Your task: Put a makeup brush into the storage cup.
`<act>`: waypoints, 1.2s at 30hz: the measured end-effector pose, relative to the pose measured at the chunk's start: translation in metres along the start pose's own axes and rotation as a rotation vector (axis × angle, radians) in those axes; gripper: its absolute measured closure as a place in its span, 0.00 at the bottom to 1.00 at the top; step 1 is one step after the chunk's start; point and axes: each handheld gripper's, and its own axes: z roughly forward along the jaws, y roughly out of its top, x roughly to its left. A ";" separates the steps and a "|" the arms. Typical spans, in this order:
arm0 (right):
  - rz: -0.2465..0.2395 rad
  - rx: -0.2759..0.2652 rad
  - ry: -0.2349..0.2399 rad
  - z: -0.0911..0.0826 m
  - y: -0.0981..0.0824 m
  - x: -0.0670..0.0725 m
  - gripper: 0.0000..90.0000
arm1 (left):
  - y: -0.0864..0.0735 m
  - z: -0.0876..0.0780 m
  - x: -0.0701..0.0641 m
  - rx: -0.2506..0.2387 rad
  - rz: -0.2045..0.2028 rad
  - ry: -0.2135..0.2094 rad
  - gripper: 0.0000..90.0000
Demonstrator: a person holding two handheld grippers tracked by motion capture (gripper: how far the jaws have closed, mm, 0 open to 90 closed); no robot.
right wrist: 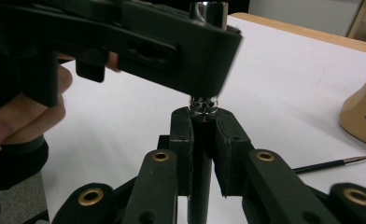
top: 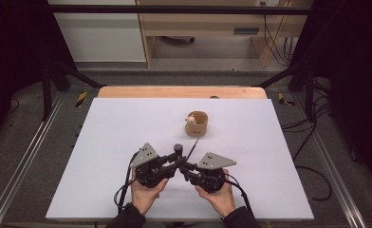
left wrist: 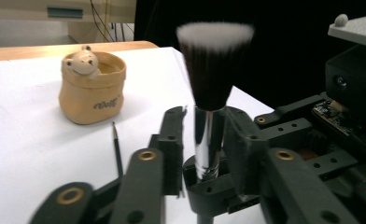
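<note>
the right gripper (right wrist: 203, 135) is clamping the upright brush (left wrist: 209, 93) by its handle; the left gripper (left wrist: 203, 135) is standing slightly open around the ferrule (cup (top: 196, 123) beyond, pencil (left wrist: 117, 149) on table (top: 103, 142)).

Upright makeup brush (left wrist: 214, 74) (white-tipped bristles, chrome ferrule).

Black hand-held gripper (top: 173, 163) linkages, brass pivots, grey triangular plates, dark sleeves.
</note>
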 end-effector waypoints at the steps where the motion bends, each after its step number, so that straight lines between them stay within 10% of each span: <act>1: 0.002 -0.001 -0.002 0.000 0.000 -0.001 0.88 | 0.001 -0.001 0.001 -0.004 0.000 -0.001 0.71; 13: 0.031 -0.014 -0.063 -0.009 -0.002 -0.017 0.88 | 0.008 -0.019 0.017 -0.009 0.044 0.016 0.38; 36: 0.051 -0.064 -0.129 -0.030 0.007 -0.035 0.88 | -0.003 -0.062 0.053 0.041 0.099 0.178 0.11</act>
